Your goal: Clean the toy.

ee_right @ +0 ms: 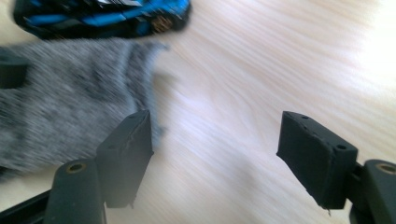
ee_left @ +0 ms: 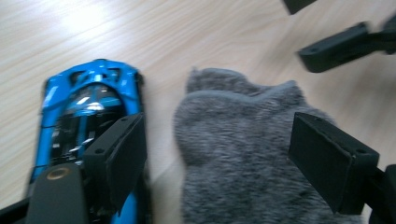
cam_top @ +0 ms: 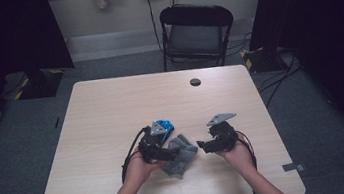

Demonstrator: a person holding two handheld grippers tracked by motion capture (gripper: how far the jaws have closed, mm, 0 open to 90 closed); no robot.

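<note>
Between open, empty tongs: grey sock (cam_top: 179, 153); blue toy car (cam_top: 165, 126) just beside it.

Grey fuzzy cloth (ee_left: 243, 144), mottled light and dark grey, with a paler hem line near its far edge. Toy car (ee_left: 91, 116): bright blue body, black and silvery panels along the middle. Table (cam_top: 111, 110): pale wood grain with fine lengthwise streaks, one small dark round spot (cam_top: 195, 82) at the far side. Left gripper (ee_left: 219, 158) and right gripper (ee_right: 219, 158): matte black jaws, brass-coloured rivet on each.
</note>
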